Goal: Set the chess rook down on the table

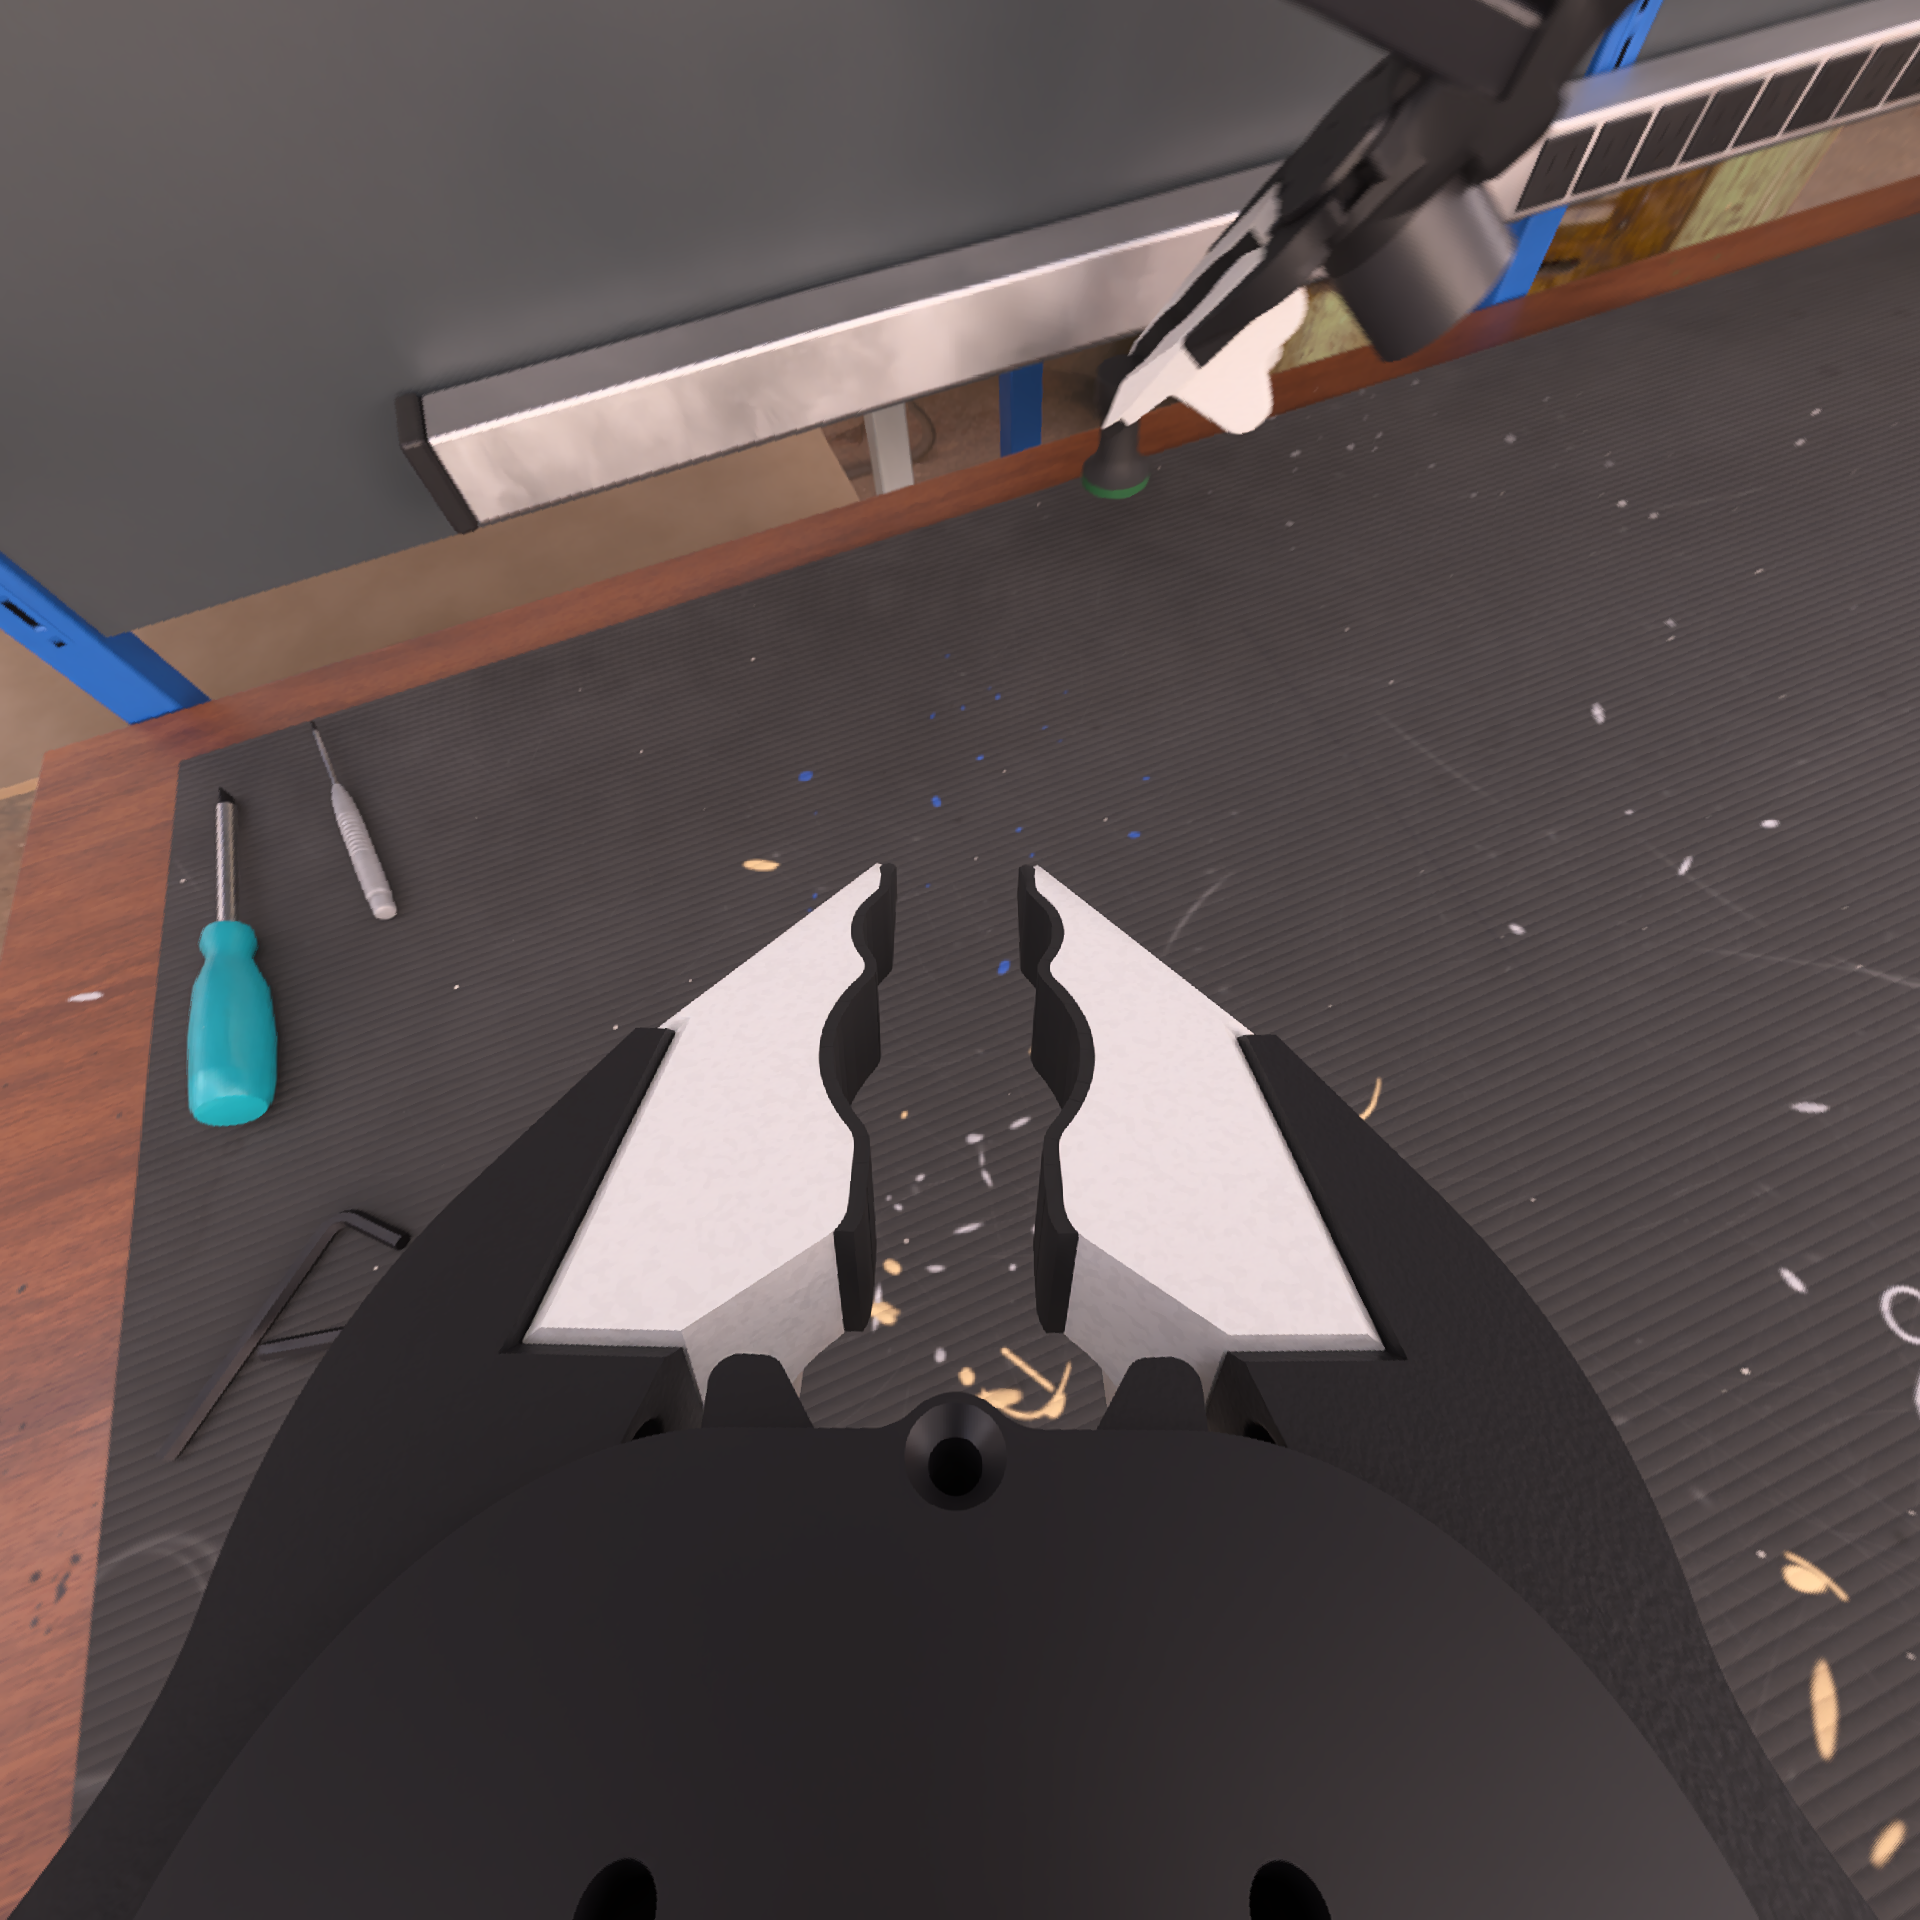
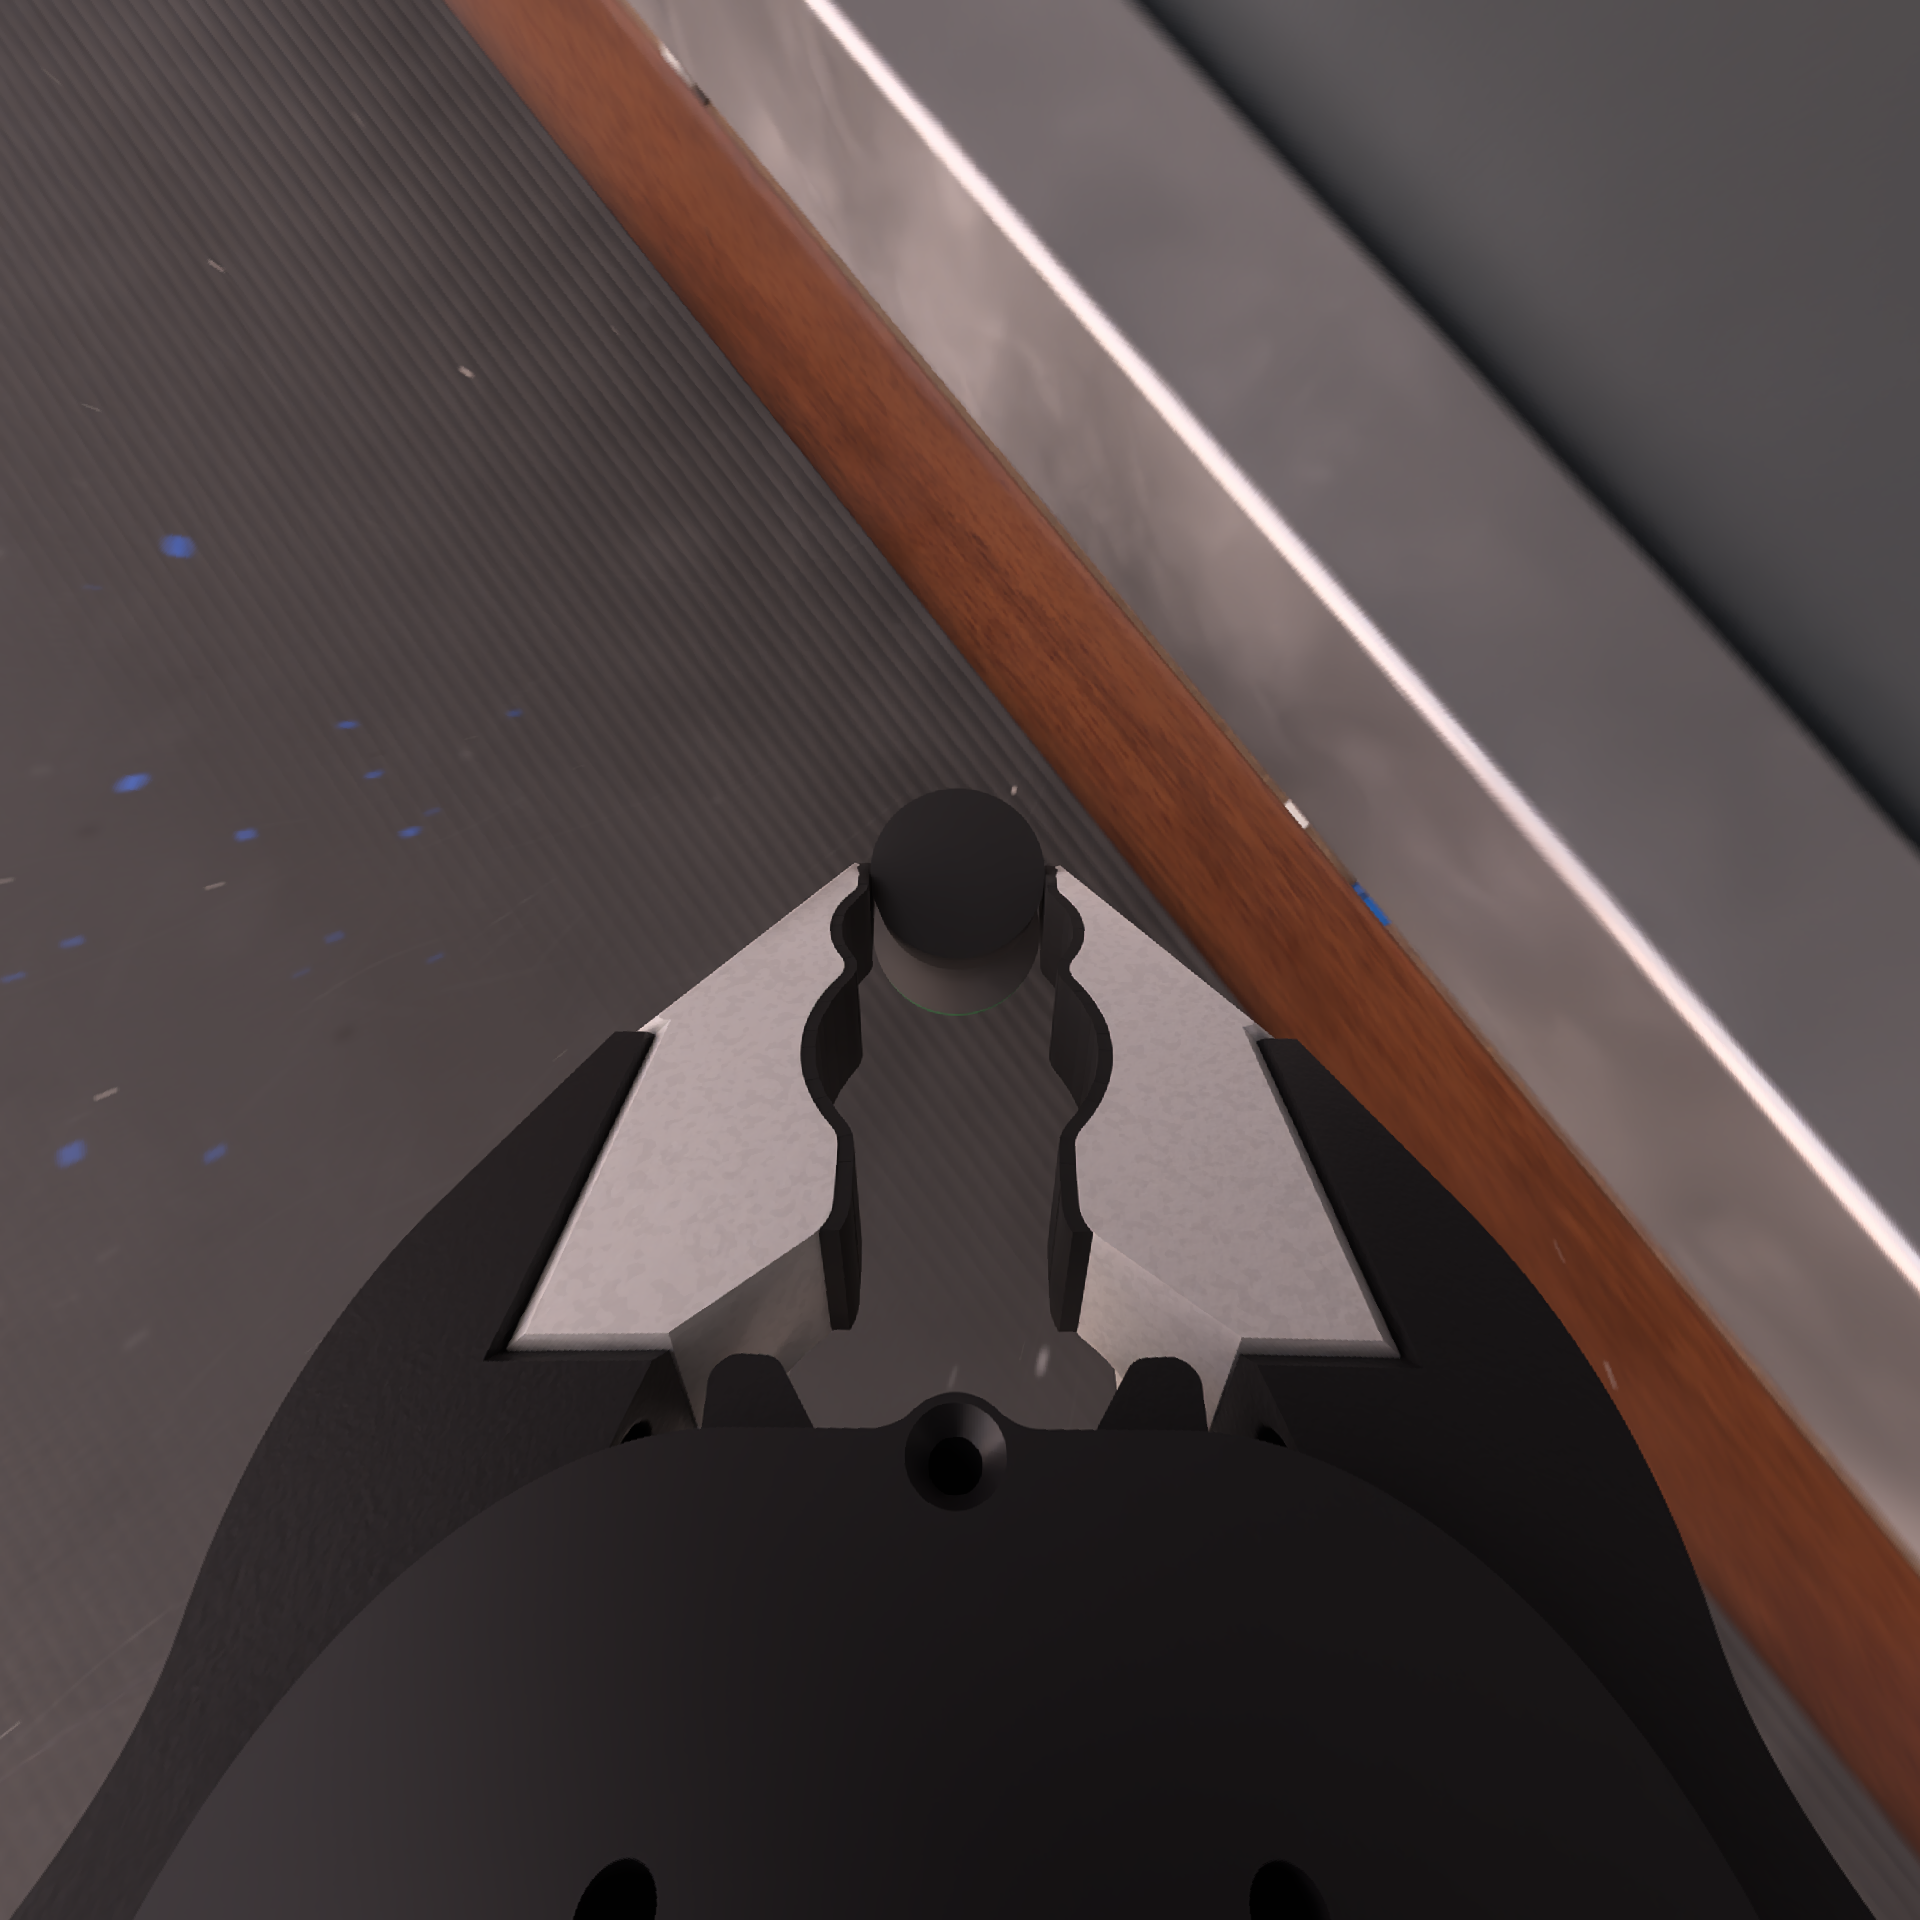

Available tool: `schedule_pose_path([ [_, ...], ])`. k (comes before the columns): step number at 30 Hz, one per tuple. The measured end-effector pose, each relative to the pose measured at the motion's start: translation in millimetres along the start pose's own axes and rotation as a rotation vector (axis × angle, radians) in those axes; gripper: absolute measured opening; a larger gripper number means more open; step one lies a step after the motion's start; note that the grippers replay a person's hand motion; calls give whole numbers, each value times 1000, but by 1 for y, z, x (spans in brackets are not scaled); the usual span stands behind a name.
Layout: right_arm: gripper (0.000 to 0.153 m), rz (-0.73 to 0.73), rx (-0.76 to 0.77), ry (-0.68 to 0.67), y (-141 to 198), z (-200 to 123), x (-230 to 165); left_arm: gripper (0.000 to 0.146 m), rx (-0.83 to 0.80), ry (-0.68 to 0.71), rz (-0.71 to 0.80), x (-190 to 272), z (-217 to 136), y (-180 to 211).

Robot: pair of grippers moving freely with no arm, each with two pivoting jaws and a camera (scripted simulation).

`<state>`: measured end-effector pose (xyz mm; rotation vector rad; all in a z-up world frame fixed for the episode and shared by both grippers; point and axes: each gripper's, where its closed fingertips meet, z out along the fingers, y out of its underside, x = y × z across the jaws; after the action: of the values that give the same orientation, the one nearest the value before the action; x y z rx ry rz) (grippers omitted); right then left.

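Right gripper [image 2: 956, 883] has its jaws clamped on the black chess rook [image 2: 956, 894] by the head, base down at the far edge of the tabletop [image 2: 312, 416]. Placement looks nearly done; next it needs a gentle release. Left gripper [image 1: 956, 873] hangs narrowly parted and empty, mid-mat.

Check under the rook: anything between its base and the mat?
Nothing visible. The rook sits in the right gripper with its green-rimmed base at the mat, near the wooden edge. The tools lie far off by the left gripper.
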<state>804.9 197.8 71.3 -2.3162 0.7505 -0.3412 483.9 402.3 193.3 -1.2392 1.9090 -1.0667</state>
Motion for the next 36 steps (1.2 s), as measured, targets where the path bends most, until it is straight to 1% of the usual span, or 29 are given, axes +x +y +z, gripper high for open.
schedule_pose_path([
  [2,32,19,56,50,0,-49,-12,22,25,16,-4,5,-3,-6],
  [4,32,64,130,87,10,-103,-30,21,56,36,2,12,-6,-13],
  [6,32,90,154,117,38,-151,-52,21,82,79,15,25,-7,-21],
  [8,32,145,105,142,88,-186,-80,21,93,160,39,48,-5,-26],
  [10,32,236,47,163,148,-205,-109,22,97,235,72,74,3,-27],
  [12,32,324,9,182,201,-216,-133,24,79,314,92,103,16,-23],
  [14,32,419,1,211,240,-225,-148,27,41,401,101,135,32,-15],
  [16,32,454,3,236,266,-233,-154,28,-4,464,106,165,54,-7],
  [18,32,484,-11,248,286,-236,-156,29,-59,488,78,191,85,-1],
  [20,32,493,4,251,294,-236,-156,32,-119,495,24,209,128,-1],
  [21,31,498,15,254,296,-237,-156,37,-152,463,12,209,154,-4],
  [22,32,493,12,257,297,-237,-155,44,-167,397,5,202,182,-12],
  [23,32,475,7,265,298,-238,-154,49,-172,320,-15,190,209,-22],
  [24,32,451,1,276,299,-238,-152,51,-186,252,-55,176,234,-34],
  [25,32,425,-9,288,300,-238,-152,58,-195,186,-102,156,259,-47],
  [26,32,403,-14,299,300,-238,-151,65,-184,99,-143,130,280,-60],
  [27,32,386,-12,305,300,-237,-152,66,-176,4,-184,101,300,-69],
  [28,32,375,-9,307,300,-237,-152,69,-194,-84,-224,70,319,-72],
  [29,32,372,-4,310,299,-237,-152,76,-247,-167,-259,39,335,-67],
  [31,32,381,9,302,299,-236,-152,95,-411,-301,-336,-14,356,-45],
  [33,32,383,18,305,298,-236,-152,104,-516,-369,-405,-49,364,-23],
  [34,34,381,33,297,296,-237,-153,107,-537,-406,-427,-63,365,-14],
  [36,49,385,82,245,287,-242,-155,109,-577,-439,-471,-74,364,5],
])
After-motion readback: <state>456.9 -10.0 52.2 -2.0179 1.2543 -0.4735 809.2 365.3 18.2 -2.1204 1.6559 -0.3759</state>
